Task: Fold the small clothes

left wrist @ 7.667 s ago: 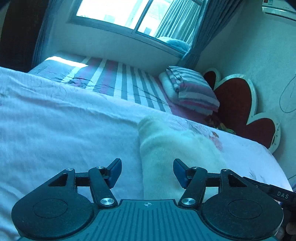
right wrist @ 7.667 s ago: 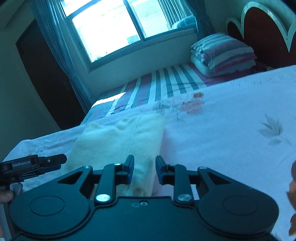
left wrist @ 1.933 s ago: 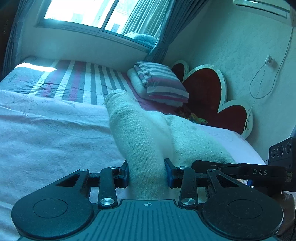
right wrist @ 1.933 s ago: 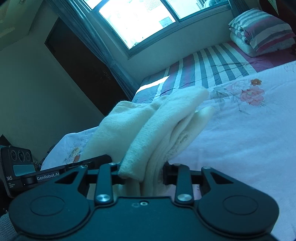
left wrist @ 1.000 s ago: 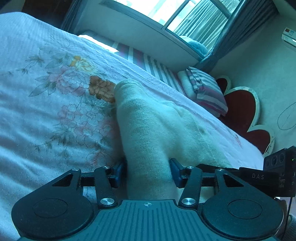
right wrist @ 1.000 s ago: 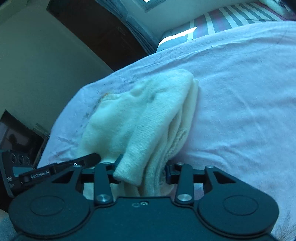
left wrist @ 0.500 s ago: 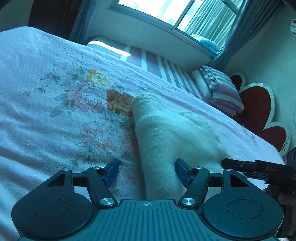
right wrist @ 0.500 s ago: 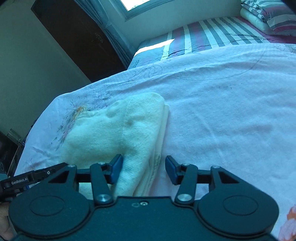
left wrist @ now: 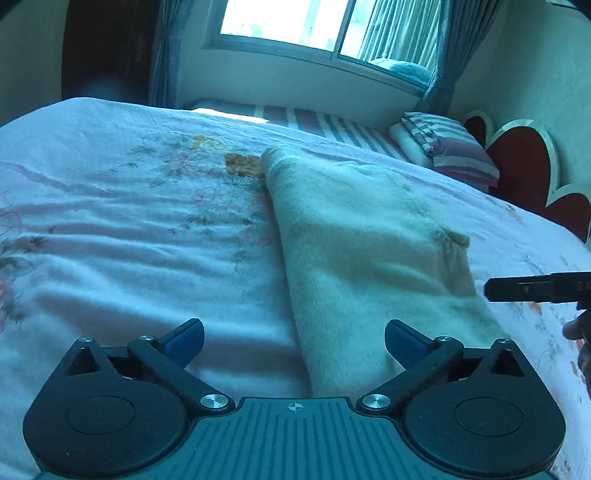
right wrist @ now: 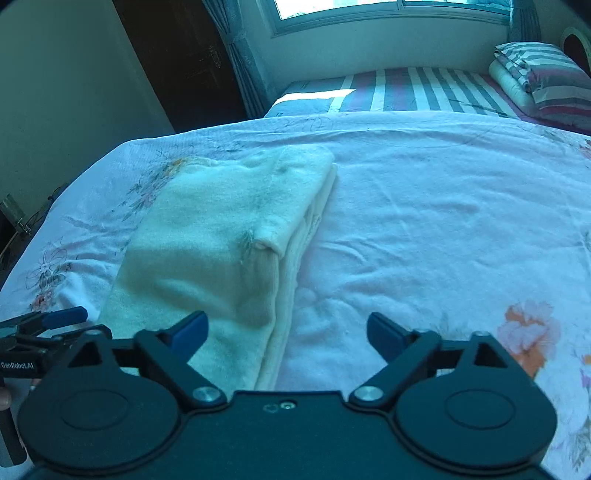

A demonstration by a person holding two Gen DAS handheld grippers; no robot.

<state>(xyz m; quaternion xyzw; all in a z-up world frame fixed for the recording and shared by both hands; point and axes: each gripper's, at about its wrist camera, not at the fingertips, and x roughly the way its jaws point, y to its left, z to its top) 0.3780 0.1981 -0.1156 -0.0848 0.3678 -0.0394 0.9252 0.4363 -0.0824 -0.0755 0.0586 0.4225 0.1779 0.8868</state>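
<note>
both claws, left claw (left wrist: 293,338) and right claw (right wrist: 287,330), hang released, gripping nothing. the folded cream garment (left wrist: 369,251) lies flat on the bed (left wrist: 129,240) just ahead, between them. you should back straight off without snagging its near edge.

Both views are tinted a strong blue-green. Daylight is admitted through the far window (left wrist: 314,26), which is blown out to white, and a bright patch is cast on the far striped bed (right wrist: 317,96). The near bed (left wrist: 129,240) is lit softly, with faint shadows in its wrinkles. Straight lines are bowed near the edges, corners are darkened, and slight blur is seen throughout.
</note>
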